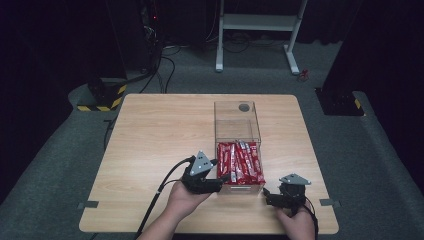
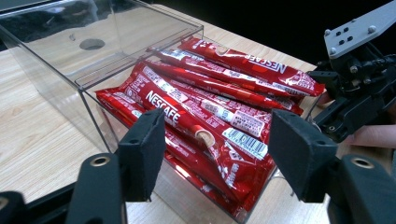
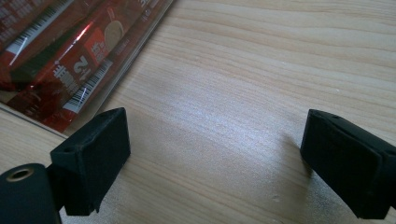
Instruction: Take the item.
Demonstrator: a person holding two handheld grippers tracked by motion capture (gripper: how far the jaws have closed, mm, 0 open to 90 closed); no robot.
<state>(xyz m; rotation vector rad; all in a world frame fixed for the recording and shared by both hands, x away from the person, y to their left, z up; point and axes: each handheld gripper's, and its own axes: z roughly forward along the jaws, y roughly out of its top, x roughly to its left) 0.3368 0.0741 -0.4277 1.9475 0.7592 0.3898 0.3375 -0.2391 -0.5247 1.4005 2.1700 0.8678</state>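
On the right half of the tabletop (image 1: 150, 135) stands a clear plastic box (image 1: 237, 120), open at the top over its near part; a clear cover with a round hole spans its far part. Red coffee stick sachets (image 1: 240, 162) lie stacked lengthwise in the near part. White lettering on several sachets reads "NESCAFE" (image 2: 163, 108); barcodes are printed near the sachet ends, and other small print is too fine to read.

Left hand-held gripper (image 1: 220, 181): released, jaws spread wide, holding nothing. It sits at the near left corner of the box, and in the left gripper view its jaws straddle the near ends of the sachets without touching them.

Right hand-held gripper (image 1: 265, 193): released, jaws wide apart, holding nothing. It rests low over bare wood just beside the near right corner of the box. In the right gripper view the box wall and sachet ends lie to the upper left.

Open wood extends left of the box and beyond its far wall. A narrower strip runs between the box and the right table edge.
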